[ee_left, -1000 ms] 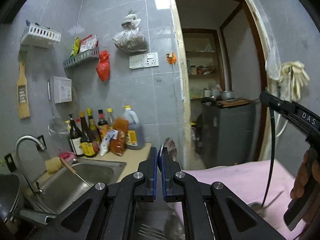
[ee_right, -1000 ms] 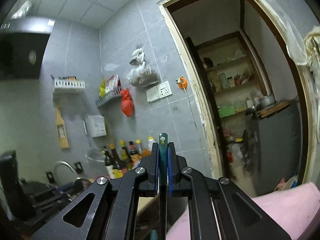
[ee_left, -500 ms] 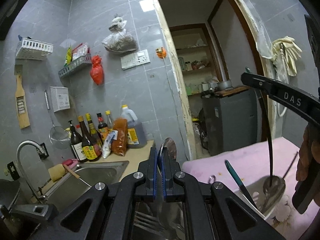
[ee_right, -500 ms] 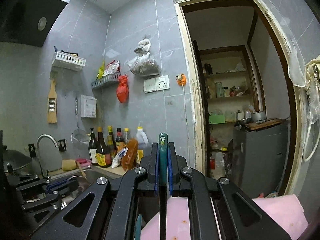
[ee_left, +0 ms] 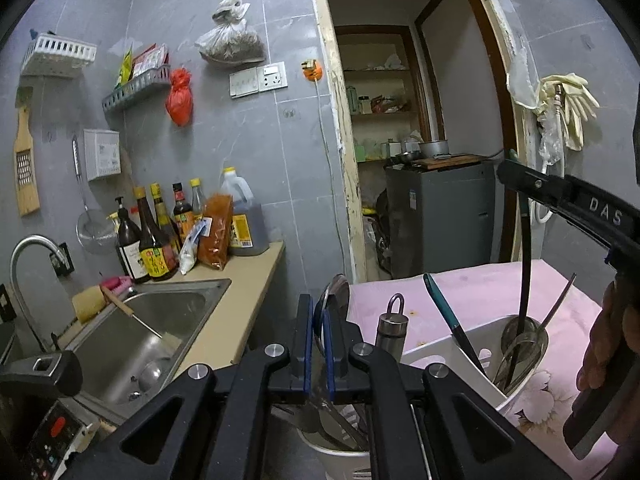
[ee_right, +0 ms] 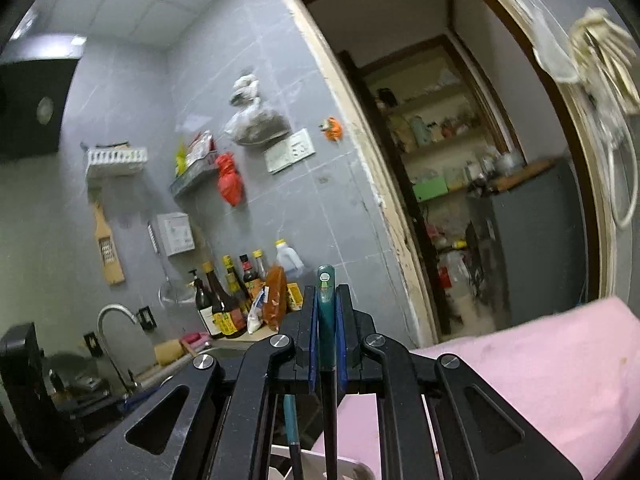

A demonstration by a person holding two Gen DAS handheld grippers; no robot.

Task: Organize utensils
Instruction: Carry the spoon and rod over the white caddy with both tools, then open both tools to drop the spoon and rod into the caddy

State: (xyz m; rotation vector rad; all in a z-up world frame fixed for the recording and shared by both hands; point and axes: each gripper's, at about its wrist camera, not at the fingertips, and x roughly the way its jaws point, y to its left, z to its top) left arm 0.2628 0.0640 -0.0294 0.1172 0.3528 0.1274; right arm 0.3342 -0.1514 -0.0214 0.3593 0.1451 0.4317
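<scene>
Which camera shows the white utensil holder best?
The left wrist view: the white utensil holder stands on the pink cloth, with spoons and a teal-handled utensil inside it. The right wrist view shows only a sliver of its rim behind the gripper.

Left gripper (ee_left: 316,340) fingers clamped – right gripper (ee_right: 327,330) likewise.
</scene>
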